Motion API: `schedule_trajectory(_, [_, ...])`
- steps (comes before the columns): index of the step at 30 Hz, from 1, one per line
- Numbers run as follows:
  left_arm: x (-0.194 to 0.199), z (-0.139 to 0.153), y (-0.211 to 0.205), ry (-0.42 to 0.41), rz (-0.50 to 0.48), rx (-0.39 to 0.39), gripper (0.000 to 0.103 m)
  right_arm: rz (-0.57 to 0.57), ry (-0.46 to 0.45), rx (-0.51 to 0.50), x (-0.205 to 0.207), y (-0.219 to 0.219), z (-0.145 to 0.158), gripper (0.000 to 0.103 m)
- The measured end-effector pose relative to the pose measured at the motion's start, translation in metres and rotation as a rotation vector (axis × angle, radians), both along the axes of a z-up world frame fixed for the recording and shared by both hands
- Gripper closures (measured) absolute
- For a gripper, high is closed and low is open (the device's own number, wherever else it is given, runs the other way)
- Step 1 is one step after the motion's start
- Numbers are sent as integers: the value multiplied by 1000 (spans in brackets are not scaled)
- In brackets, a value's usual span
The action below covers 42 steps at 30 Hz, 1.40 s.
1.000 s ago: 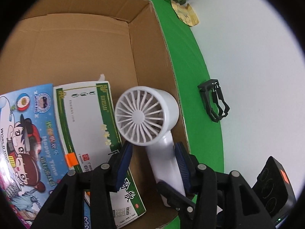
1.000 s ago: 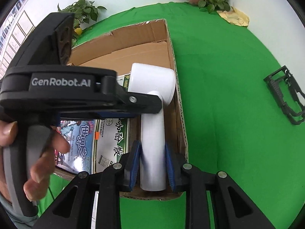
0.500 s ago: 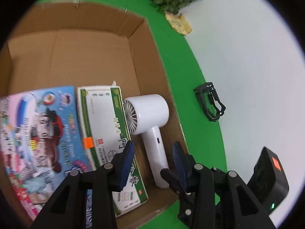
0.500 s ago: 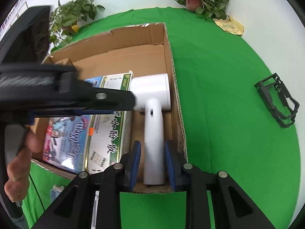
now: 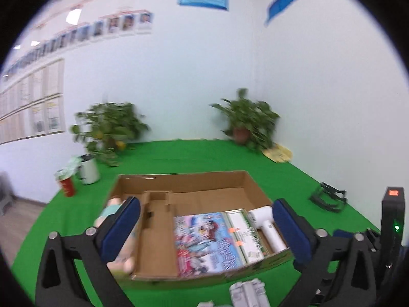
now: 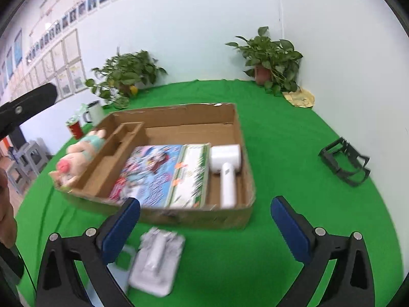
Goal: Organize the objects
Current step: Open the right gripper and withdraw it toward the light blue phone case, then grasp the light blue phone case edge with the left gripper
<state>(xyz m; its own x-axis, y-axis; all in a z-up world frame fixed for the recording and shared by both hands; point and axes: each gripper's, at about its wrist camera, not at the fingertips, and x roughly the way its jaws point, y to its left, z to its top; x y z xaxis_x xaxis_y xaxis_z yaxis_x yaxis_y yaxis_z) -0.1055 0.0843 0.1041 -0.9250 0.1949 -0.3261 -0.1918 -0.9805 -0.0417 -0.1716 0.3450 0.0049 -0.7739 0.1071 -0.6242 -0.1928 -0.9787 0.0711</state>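
Observation:
A shallow cardboard box (image 6: 194, 218) (image 5: 184, 176) lies on the green cloth. Inside it lie a white hair dryer (image 6: 226, 163) (image 5: 268, 229) at the right, a green-edged white box (image 6: 191, 174) (image 5: 245, 232) beside it, and a colourful picture book (image 6: 150, 171) (image 5: 204, 240). A plush pig (image 6: 76, 153) (image 5: 115, 232) lies in the box's left strip. My left gripper (image 5: 205, 232) and my right gripper (image 6: 204, 230) hang above the box's near side, jaws opening wide, nothing between them.
A grey moulded tray (image 6: 157, 263) (image 5: 248, 294) lies on the cloth in front of the box. A black folding frame (image 6: 345, 162) (image 5: 328, 199) sits at the right. Two potted plants (image 6: 271, 58) (image 6: 125, 74), a white mug (image 6: 95, 112) and a red cup (image 6: 75, 128) stand at the back.
Both grippers let go of the hair dryer, pulled back and up from the box, and their jaws spread wide. The dryer now lies flat in the box's right end.

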Motion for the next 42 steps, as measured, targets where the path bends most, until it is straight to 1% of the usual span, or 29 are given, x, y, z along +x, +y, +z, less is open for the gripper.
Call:
schedule_trajectory(2, [30, -12, -14, 9, 46, 20, 0, -5, 28, 13, 28, -18, -5, 0])
schedule_trajectory(5, [58, -34, -26, -10, 116, 39, 0, -11, 78, -12, 67, -38, -15, 0])
schedule_trajectory(7, [73, -50, -34, -47, 154, 17, 0, -2, 77, -28, 91, -53, -25, 0])
schedule_trajectory(10, [89, -69, -35, -98, 166, -48, 0, 18, 57, 1, 116, -68, -38, 0])
schedule_trajectory(12, [93, -79, -32, -137, 183, -98, 0, 28, 61, -30, 130, -71, -44, 0])
schedule_trajectory(14, [94, -88, -31, -168, 209, -120, 0, 43, 48, -58, 140, -75, -52, 0])
schedule_trajectory(16, [101, -95, -29, -175, 189, -137, 1, 54, 19, -64, 147, -81, -61, 0])
schedule_trajectory(17, [103, -98, -26, -184, 183, -157, 1, 59, 11, -63, 150, -84, -65, 0])
schedule_trajectory(19, [107, -97, -21, -172, 173, -185, 1, 75, 0, -61, 157, -92, -71, 0])
schedule_trajectory(21, [112, -96, -18, -153, 154, -196, 1, 83, -1, -52, 157, -94, -73, 0])
schedule_trajectory(23, [112, -97, -18, -147, 135, -182, 1, 84, 1, -37, 159, -98, -77, 0])
schedule_trajectory(27, [98, -108, -25, -212, 113, -149, 7, 100, -23, -39, 153, -99, -82, 0])
schedule_trajectory(29, [91, -118, -30, -251, 113, -131, 7, 104, -30, -50, 148, -98, -82, 2])
schedule_trajectory(30, [86, -124, -31, -278, 121, -128, 10, 103, -36, -60, 145, -97, -84, 9])
schedule_trajectory(31, [82, -130, -33, -305, 128, -128, 15, 102, -47, -73, 142, -95, -85, 14])
schedule_trajectory(32, [79, -136, -33, -332, 124, -125, 18, 97, -60, -79, 138, -95, -87, 20])
schedule_trajectory(34, [74, -147, -34, -382, 97, -111, 26, 93, -89, -93, 130, -96, -91, 21])
schedule_trajectory(36, [70, -156, -34, -418, 77, -88, 27, 103, -106, -103, 123, -98, -95, 24])
schedule_trajectory(38, [68, -160, -32, -436, 52, -77, 31, 111, -111, -102, 117, -101, -97, 24])
schedule_trajectory(39, [67, -162, -31, -443, 40, -76, 37, 115, -118, -106, 113, -102, -99, 25])
schedule_trajectory(42, [61, -169, -30, -487, 27, -67, 46, 116, -155, -124, 103, -104, -106, 32])
